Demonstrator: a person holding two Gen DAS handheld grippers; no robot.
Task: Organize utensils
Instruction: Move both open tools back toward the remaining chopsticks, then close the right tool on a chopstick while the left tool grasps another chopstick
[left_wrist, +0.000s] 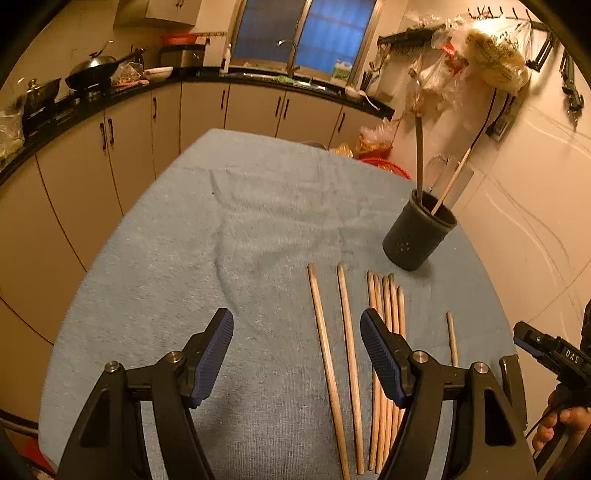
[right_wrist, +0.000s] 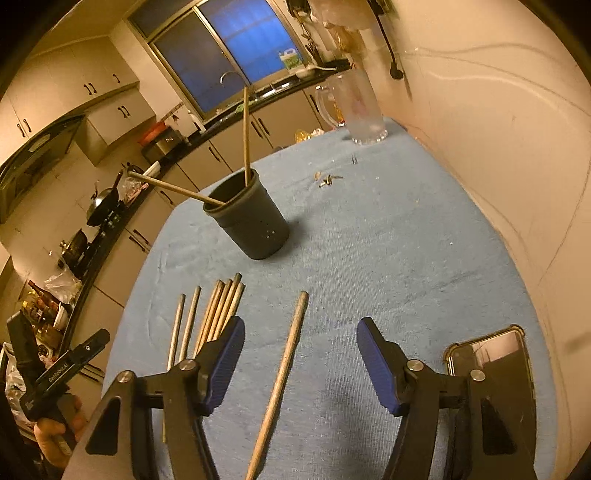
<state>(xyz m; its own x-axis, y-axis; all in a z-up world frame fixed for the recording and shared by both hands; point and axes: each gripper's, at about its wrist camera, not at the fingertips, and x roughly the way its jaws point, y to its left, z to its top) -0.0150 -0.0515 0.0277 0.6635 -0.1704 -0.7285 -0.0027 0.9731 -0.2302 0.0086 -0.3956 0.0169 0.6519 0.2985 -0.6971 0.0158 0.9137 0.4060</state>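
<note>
Lying on nubby blue cloth (left_wrist: 229, 229), slim round wooden chopsticks (left_wrist: 386, 332) (tapered).

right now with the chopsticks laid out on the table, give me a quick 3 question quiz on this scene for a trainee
1. True or false: the dark holder already has chopsticks standing in it.
2. Multiple choice: what lies between the open fingers of the right gripper? A) a single chopstick B) a spoon C) the phone
3. Short answer: what covers the table under the loose chopsticks?

Key
1. True: two sticks lean out of it.
2. A. It lies on the table between the pads, not gripped.
3. A blue cloth. The left gripper hangs open over it, with two separate chopsticks between its fingers.
</note>
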